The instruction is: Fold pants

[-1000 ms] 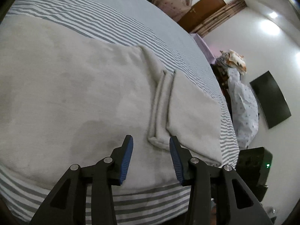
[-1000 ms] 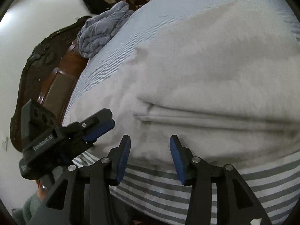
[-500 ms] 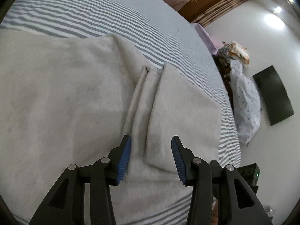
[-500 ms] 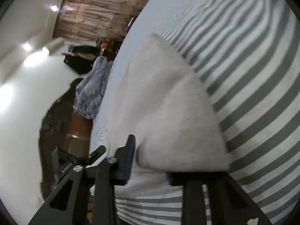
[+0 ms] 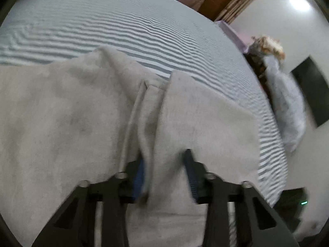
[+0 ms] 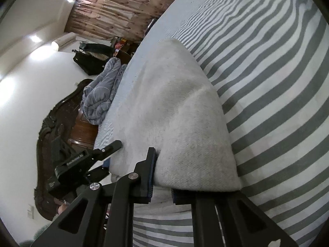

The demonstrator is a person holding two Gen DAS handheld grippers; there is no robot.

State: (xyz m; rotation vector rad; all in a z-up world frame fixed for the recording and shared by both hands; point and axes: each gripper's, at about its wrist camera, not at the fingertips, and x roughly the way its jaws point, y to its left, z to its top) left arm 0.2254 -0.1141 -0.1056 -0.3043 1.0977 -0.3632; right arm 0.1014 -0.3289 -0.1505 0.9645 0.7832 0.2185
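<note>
Your left gripper point(image 5: 165, 170) points steeply down at the pale grey pants point(image 5: 67, 123), which lie spread on the bed's striped sheet point(image 5: 123, 26). Its jaws are closing, and a raised fold of the pants cloth stands between them, draped over the blue pads so that only parts of them show. From that gripper the bulk of the fabric spreads off to the left, a narrow doubled band point(image 5: 148, 111) runs straight ahead, and a flatter panel of the pants lies ahead to the right.

Your right gripper point(image 6: 163, 177) is clamped on the pants point(image 6: 174, 107) at an edge: the cloth rises out of the nearly closed jaws and covers the right finger's tip, while the left finger point(image 6: 150, 164) presses against the fabric's side. Ahead of this gripper the pants stretch away along the bed, with bare striped sheet point(image 6: 277, 82) to the right of it. To its left you can see your left gripper point(image 6: 107, 154) at the near edge of the pants, and beyond that a dark carved headboard point(image 6: 51, 127) and a crumpled blue-grey blanket point(image 6: 100, 94).
</note>
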